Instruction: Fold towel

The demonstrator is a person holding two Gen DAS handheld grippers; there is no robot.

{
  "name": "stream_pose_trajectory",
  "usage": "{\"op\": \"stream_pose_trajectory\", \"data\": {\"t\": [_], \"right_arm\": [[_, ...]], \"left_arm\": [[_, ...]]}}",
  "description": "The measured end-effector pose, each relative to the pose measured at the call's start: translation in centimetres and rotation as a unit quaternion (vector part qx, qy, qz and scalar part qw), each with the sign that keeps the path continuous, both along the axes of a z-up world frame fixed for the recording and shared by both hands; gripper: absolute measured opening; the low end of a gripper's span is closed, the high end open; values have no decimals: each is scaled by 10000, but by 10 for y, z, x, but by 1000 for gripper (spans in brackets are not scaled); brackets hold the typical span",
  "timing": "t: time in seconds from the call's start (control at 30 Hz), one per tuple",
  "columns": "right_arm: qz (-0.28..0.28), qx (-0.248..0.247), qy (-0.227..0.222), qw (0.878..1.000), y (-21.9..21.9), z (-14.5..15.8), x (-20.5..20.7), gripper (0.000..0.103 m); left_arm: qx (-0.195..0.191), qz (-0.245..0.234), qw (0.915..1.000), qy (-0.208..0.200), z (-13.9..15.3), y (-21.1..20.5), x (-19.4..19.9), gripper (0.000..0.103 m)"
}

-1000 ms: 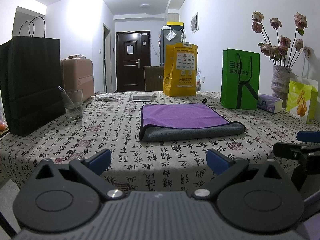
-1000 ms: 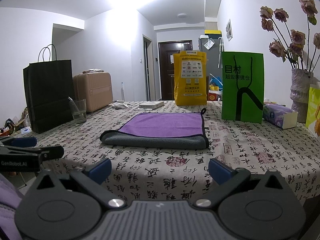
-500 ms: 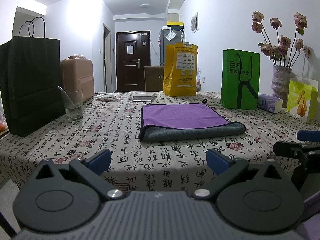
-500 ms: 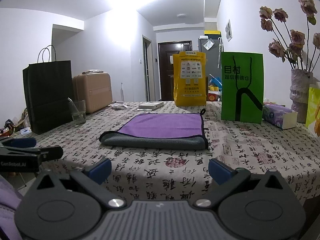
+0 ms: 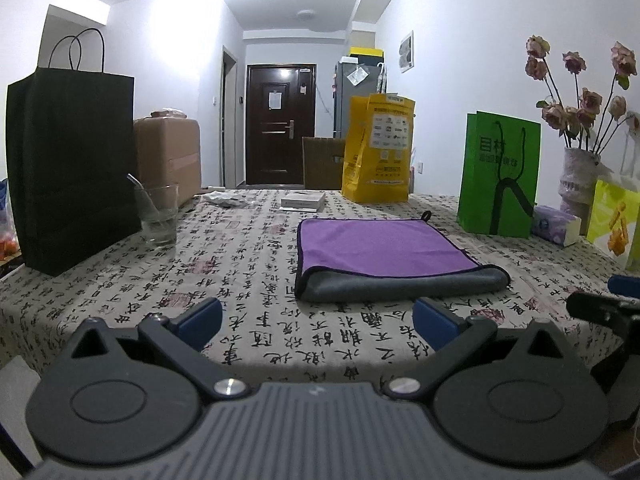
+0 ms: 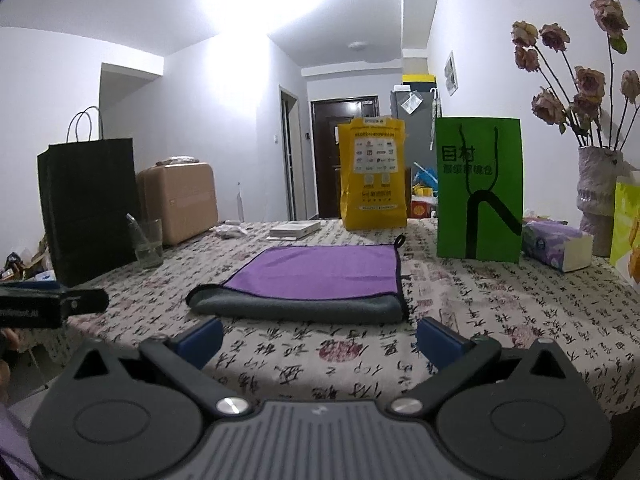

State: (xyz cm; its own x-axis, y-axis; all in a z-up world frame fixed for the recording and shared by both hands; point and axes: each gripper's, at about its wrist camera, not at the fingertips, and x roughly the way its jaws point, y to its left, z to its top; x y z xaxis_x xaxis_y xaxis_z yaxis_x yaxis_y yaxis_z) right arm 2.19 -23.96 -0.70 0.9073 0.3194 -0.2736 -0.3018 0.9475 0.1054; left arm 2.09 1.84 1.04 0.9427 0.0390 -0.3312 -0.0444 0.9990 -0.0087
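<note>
A purple towel (image 5: 380, 248) with a grey underside lies folded flat on the patterned tablecloth (image 5: 248, 264), its grey folded edge toward me. It also shows in the right wrist view (image 6: 320, 276). My left gripper (image 5: 318, 320) is open and empty, held at the table's near edge, short of the towel. My right gripper (image 6: 320, 338) is open and empty, also at the near edge just in front of the towel's fold. The right gripper's tip shows at the right of the left wrist view (image 5: 600, 308).
A black paper bag (image 5: 72, 168) and a glass (image 5: 158, 216) stand at the left. A yellow bag (image 5: 378, 152), a small white box (image 5: 302, 201), a green bag (image 5: 498, 178), a tissue pack (image 5: 556, 224) and a flower vase (image 5: 580, 176) line the back and right.
Both grippers stay nearly still; the view has shifted only slightly. The towel has not moved.
</note>
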Motion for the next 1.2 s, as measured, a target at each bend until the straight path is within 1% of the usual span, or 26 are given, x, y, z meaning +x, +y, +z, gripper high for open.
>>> {"op": "stream_pose_trajectory", "data": {"t": [0.2,0.5,0.67,0.83,0.97,1.07,1.2], "right_arm": [[-94,-37,-38,9999,-4,0,6,103],[-144,31,83,9999,-11,-6,12,103],[-144,33,80,9999,-12,-6,14,103],[-172,7,87,9998,-12,-5,20,103],[-187,-33,98,9998,-13,-7,29,103],[-126,-106,102,9998,-14,-10,36,101],[-81,-244,160,9995,-15,-12,48,97]], "left_arm": [[79,-19,10000,7,-3,-1,3,103],[152,19,9999,-16,-7,1,11,103],[218,-4,9997,-50,-7,0,15,103],[281,-96,9995,-91,-3,-1,20,103],[219,-172,9996,-48,-6,0,32,103],[178,-281,9994,-19,-11,1,39,103],[260,-381,9989,-53,-17,2,48,103]]}}
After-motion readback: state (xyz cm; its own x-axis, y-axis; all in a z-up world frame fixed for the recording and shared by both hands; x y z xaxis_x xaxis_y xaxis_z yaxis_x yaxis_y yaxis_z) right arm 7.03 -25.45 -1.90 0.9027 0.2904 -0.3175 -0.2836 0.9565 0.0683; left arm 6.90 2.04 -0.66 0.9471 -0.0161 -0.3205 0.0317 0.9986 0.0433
